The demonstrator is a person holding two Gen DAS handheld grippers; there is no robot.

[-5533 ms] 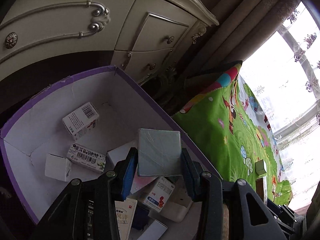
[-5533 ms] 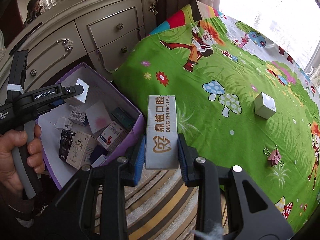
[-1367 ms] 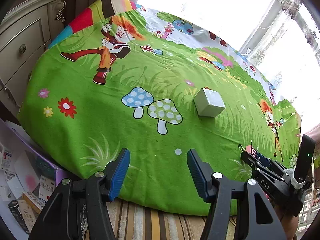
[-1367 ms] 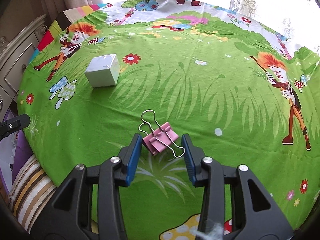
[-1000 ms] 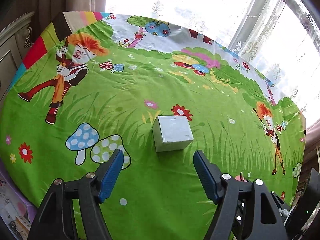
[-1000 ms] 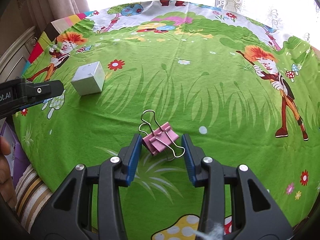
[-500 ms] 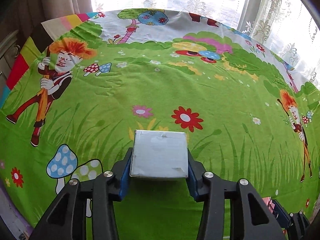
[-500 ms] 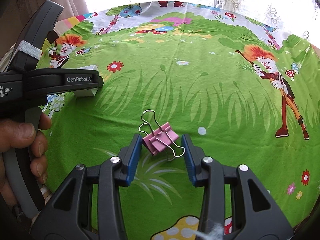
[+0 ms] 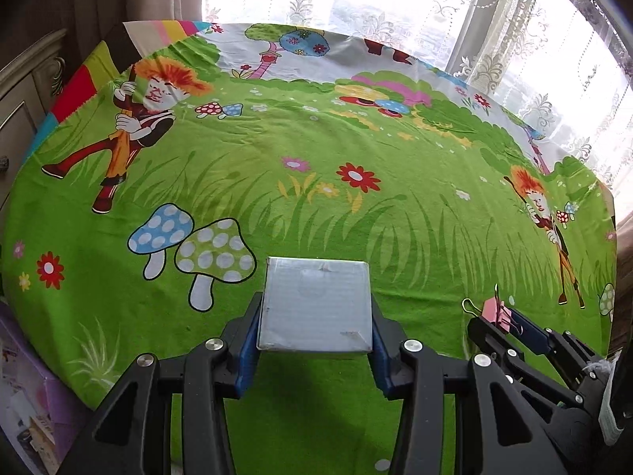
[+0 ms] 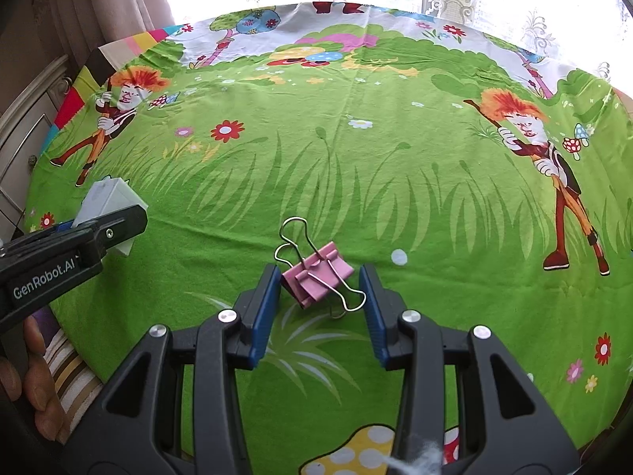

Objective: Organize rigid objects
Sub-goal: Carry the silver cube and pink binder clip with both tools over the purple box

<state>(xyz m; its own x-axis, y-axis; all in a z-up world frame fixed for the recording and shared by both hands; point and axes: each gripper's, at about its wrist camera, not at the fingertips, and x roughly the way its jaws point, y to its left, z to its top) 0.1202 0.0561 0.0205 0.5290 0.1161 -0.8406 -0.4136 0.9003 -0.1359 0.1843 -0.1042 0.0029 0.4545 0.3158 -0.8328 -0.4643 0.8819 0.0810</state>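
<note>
My left gripper is shut on a small white box and holds it over the green cartoon cloth. The box also shows in the right wrist view, held by the left gripper. My right gripper is shut on a pink binder clip with wire handles, its pads touching both ends of the clip. The clip and the right gripper show at the lower right of the left wrist view.
A purple storage box with several cartons sits at the lower left, beside the cloth-covered surface. A cream cabinet stands at the far left. Curtains and a bright window are behind. A striped rug lies below.
My left gripper went from the purple box to the white box on the cloth, closed on it and drew back with it. My right gripper keeps hold of the binder clip.
</note>
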